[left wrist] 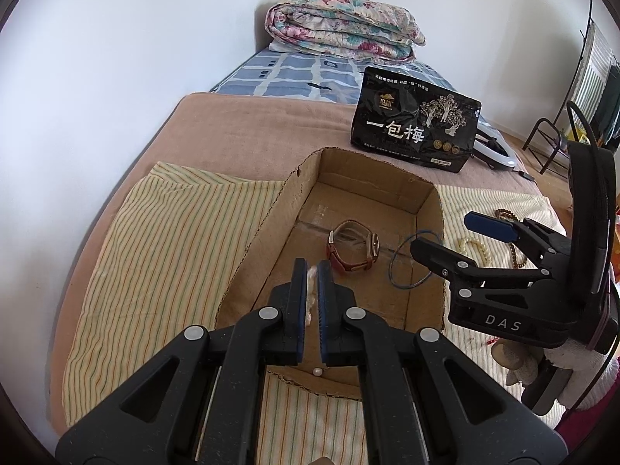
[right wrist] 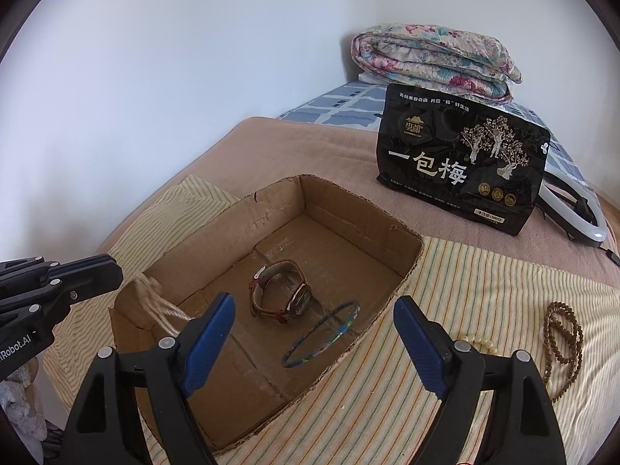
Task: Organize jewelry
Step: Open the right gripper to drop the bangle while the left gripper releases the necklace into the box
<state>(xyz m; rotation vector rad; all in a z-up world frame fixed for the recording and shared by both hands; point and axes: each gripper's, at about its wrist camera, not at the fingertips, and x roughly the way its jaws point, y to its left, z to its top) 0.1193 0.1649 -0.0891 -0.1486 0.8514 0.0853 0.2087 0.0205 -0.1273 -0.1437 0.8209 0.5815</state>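
One watch (right wrist: 281,292) | one bangle (right wrist: 321,333) | one box (right wrist: 360,213)

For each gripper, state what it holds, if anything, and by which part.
The left gripper pinches a pale necklace near one end, over the box. The right gripper is open and holds nothing.

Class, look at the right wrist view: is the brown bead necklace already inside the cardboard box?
No, the brown bead necklace lies on the striped cloth, outside the cardboard box.
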